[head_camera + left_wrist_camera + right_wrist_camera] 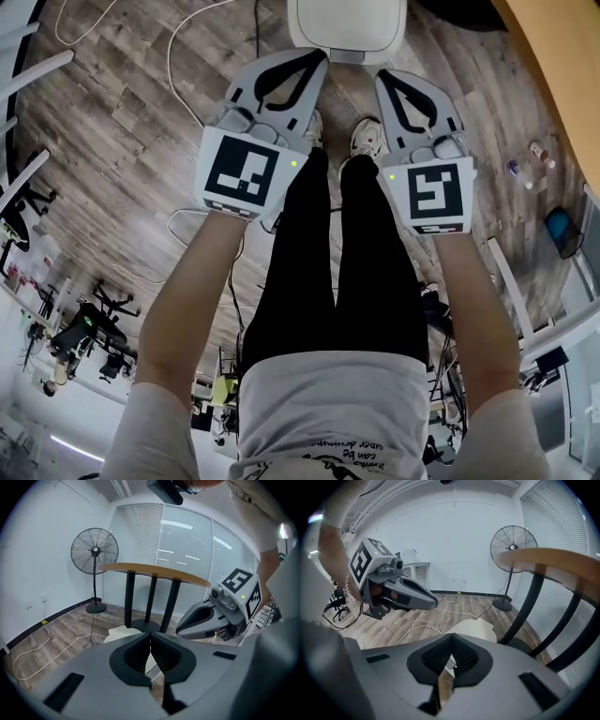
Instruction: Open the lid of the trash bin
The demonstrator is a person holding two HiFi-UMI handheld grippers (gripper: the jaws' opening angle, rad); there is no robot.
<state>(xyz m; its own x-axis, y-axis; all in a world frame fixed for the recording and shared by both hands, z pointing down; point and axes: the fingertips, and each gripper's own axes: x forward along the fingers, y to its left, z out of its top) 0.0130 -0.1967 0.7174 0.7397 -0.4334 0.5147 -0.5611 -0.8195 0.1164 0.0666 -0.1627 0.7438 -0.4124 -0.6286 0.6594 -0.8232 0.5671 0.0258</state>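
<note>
The left gripper [305,67] has its jaws pressed together with nothing between them. The right gripper [392,86] is closed and empty too. The bin [347,23] stands on the floor [122,112] just ahead of both sets of tips, between them and slightly below, with its lid down

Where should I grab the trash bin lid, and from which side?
Probably the near front edge of the white lid, by the grey tab on the side facing you. Come in from your side, jaws opened first. The hinge isn't visible, so that's a guess.
</note>
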